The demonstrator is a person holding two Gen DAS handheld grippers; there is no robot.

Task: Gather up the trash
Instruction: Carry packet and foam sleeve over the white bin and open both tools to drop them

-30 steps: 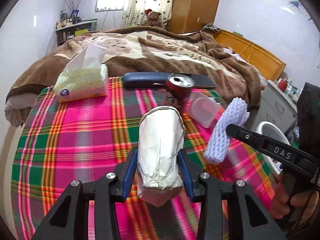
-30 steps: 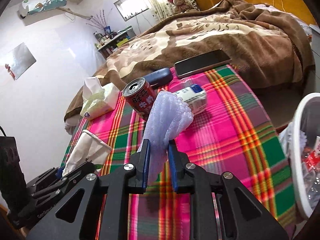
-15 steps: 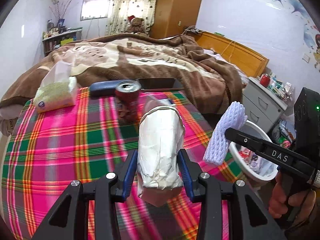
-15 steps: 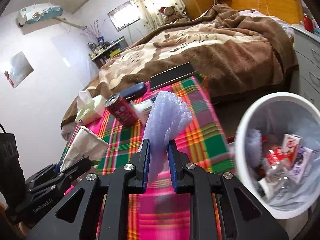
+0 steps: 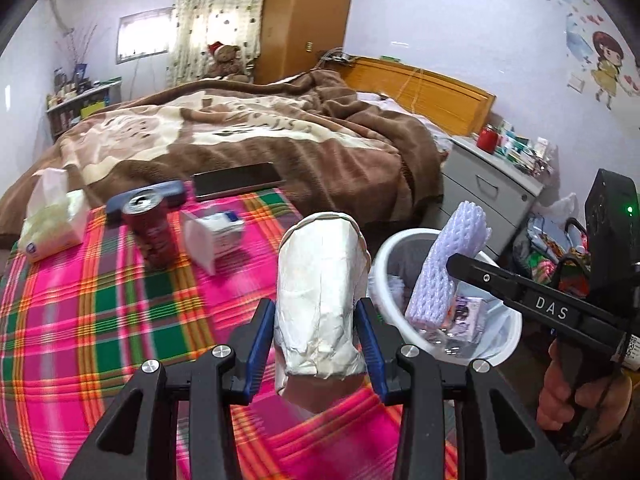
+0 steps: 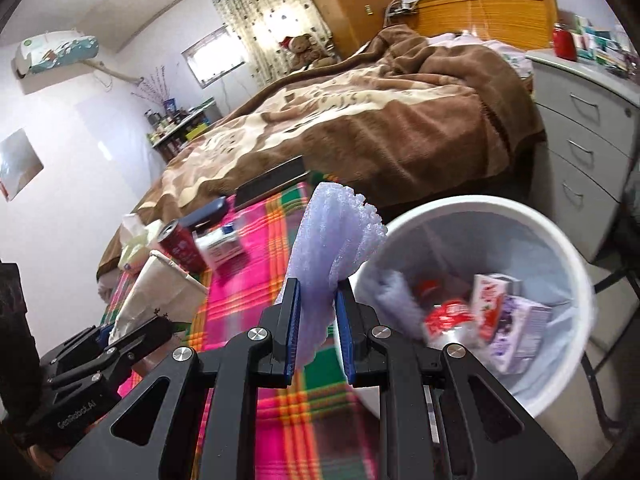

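My left gripper [image 5: 316, 340] is shut on a crumpled white paper bag [image 5: 320, 296] and holds it over the right edge of the plaid table [image 5: 100, 320]. My right gripper [image 6: 318, 322] is shut on a pale purple foam net sleeve [image 6: 332, 240], held at the rim of the white trash bin [image 6: 560, 248]; the sleeve also shows in the left wrist view [image 5: 444, 268] over the bin [image 5: 384, 256]. The bin holds several cartons and wrappers. A red can [image 5: 150, 228] and a small white carton [image 5: 212, 236] stay on the table.
A tissue pack [image 5: 48, 220], a blue case [image 5: 160, 196] and a black phone [image 5: 236, 184] lie at the table's far edge by the bed [image 5: 248, 128]. A grey drawer unit [image 6: 580, 120] stands behind the bin.
Both grippers have swung right from over the table toward the bin, each carrying its item. The bin has come into full view below the foam sleeve.
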